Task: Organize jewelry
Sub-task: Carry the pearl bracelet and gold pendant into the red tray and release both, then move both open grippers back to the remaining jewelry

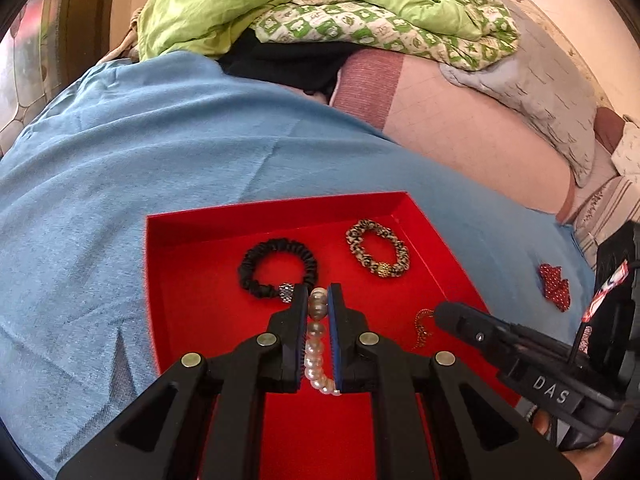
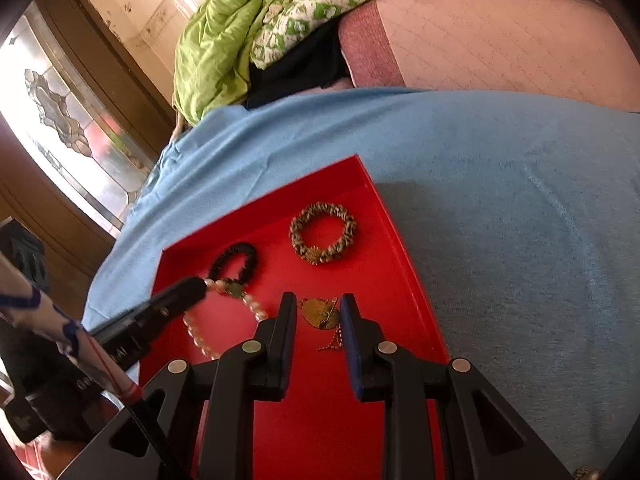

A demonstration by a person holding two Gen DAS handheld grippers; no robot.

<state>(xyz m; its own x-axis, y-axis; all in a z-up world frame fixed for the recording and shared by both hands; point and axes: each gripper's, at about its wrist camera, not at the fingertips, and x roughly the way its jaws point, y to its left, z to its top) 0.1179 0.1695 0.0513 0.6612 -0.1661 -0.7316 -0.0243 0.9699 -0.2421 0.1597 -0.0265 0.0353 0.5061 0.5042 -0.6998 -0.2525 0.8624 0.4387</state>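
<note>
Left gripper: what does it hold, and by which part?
The left gripper is shut on the pearl bracelet, pinching a few beads of the loop; the rest hangs over the red tray.

A tray sits on a cloth. In it, beyond the left gripper, lies one scrunchie; another scrunchie lies to its right. A bead bracelet sits between its jaws. A pendant lies between the right gripper jaws.

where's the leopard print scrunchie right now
The leopard-print fabric scrunchie lies flat in the red tray, toward its far right corner in the left wrist view, right of the black scrunchie.
</note>
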